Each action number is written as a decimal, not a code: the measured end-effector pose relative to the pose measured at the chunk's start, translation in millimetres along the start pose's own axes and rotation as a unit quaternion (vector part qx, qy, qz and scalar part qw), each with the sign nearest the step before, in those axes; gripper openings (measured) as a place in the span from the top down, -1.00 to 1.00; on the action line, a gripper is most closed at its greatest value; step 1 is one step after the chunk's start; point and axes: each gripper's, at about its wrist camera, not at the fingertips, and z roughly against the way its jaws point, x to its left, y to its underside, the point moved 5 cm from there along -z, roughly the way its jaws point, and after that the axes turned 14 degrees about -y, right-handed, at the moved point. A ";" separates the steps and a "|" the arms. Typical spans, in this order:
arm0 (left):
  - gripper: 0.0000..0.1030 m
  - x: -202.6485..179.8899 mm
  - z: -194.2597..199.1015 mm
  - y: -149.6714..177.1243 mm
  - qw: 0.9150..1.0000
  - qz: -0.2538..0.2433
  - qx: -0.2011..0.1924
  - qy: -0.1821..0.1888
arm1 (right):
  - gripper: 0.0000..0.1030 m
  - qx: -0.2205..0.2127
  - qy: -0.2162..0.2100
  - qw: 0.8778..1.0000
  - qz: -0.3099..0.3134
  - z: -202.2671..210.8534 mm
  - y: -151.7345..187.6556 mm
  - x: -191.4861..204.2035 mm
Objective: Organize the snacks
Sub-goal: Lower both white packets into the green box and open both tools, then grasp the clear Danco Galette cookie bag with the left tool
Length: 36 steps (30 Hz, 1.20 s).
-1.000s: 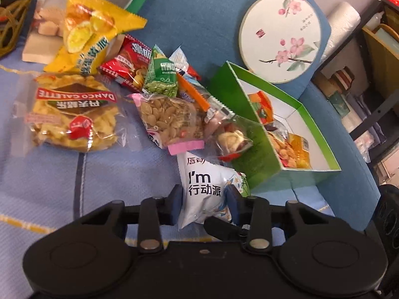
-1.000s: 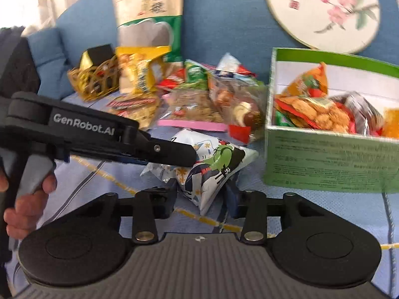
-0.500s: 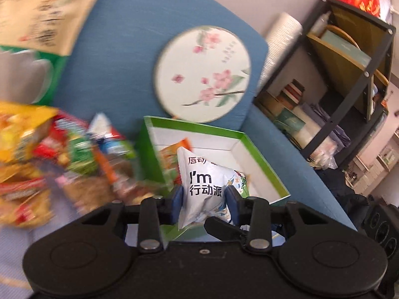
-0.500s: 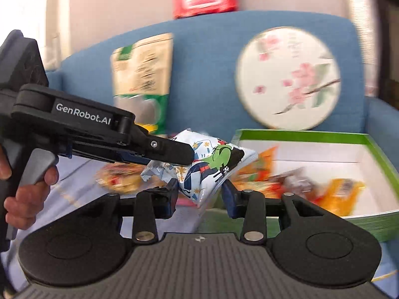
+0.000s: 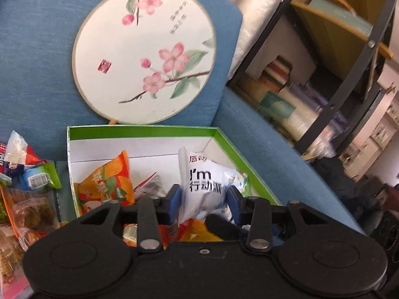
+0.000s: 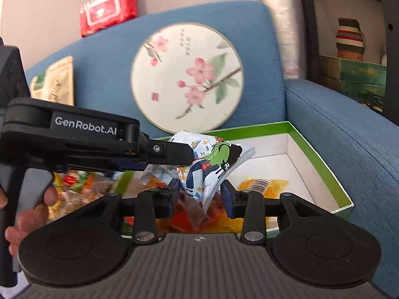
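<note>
A white snack bag (image 5: 204, 184) printed "I'm" is held over the green box (image 5: 142, 130) between both grippers. My left gripper (image 5: 203, 199) is shut on one end of it. My right gripper (image 6: 200, 191) is shut on the other end, where a green cartoon figure (image 6: 219, 154) shows. The left gripper also shows in the right wrist view, coming in from the left (image 6: 172, 153). The box (image 6: 321, 159) holds an orange snack bag (image 5: 107, 184) and other packets.
Loose snack packets (image 5: 27, 199) lie on the sofa left of the box. A round flower-painted fan (image 5: 144, 54) leans on the blue sofa back behind the box. A black shelf (image 5: 354, 57) stands right of the sofa arm (image 5: 274, 149).
Both grippers have lifted the white bag off the sofa seat and carried it right, to above the green box. The loose snack pile has slid out to the left of view.
</note>
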 end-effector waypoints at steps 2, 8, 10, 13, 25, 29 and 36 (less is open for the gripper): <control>-0.90 3.8 -7.0 6.8 1.000 -0.010 0.009 -0.021 | -0.52 0.028 0.026 0.999 0.000 -13.4 7.6 -5.9; -1.00 33.3 31.1 21.5 0.999 0.020 -0.009 -0.048 | -1.00 0.027 0.030 0.996 0.084 0.7 5.0 28.0; -1.00 44.5 54.7 25.2 0.998 0.018 -0.024 -0.056 | -1.00 0.006 0.023 0.994 0.103 12.6 5.4 44.8; -1.00 66.9 85.2 35.3 0.996 0.020 -0.039 -0.078 | -1.00 -0.004 -0.007 0.993 0.114 20.1 9.8 67.6; -1.00 219.8 143.7 64.4 0.957 0.153 -0.051 -0.242 | -1.00 0.048 -0.162 0.984 0.061 -1.9 32.5 125.5; -1.00 267.0 132.8 70.4 0.936 0.245 -0.028 -0.252 | -1.00 0.063 -0.165 0.981 0.074 -7.5 39.3 133.9; 0.89 254.0 104.4 77.4 0.960 0.219 0.031 -0.173 | -1.00 0.077 -0.184 0.977 0.072 -12.0 45.0 138.1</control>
